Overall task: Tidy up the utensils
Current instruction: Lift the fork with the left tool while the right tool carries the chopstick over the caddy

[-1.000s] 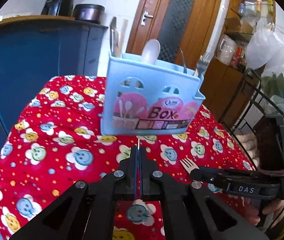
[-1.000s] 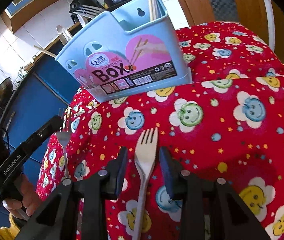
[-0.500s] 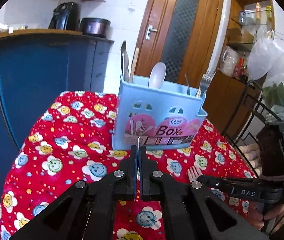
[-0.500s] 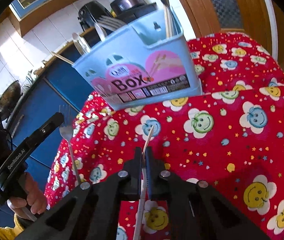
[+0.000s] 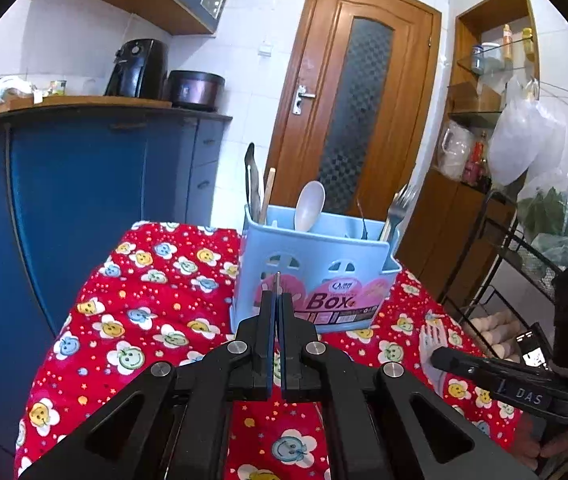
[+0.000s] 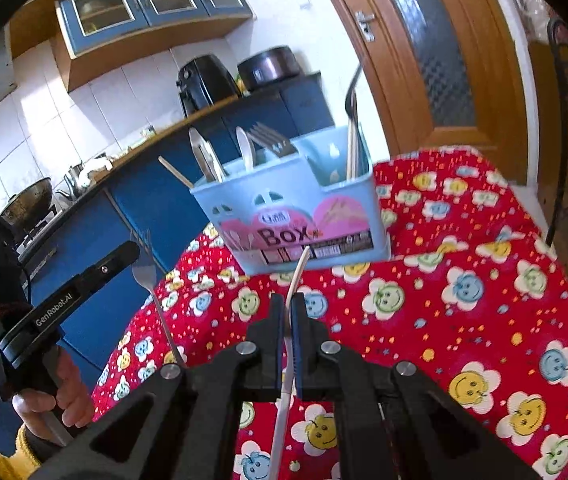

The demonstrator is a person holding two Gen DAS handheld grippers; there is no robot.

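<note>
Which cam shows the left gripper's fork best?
Right wrist view. There the metal fork shows side-on, tines up, its handle running down into the left gripper. The left wrist view shows only a thin edge-on sliver poking out above the shut fingers, in front of the blue utensil box.

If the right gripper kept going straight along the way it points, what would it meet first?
Probably the front wall of the blue utensil box: the right gripper, shut on a pale fork, aims at its label. Depth is unclear.

Both wrist views look slightly downward, nearby, sharing the blue utensil box (image 5: 316, 276).
</note>
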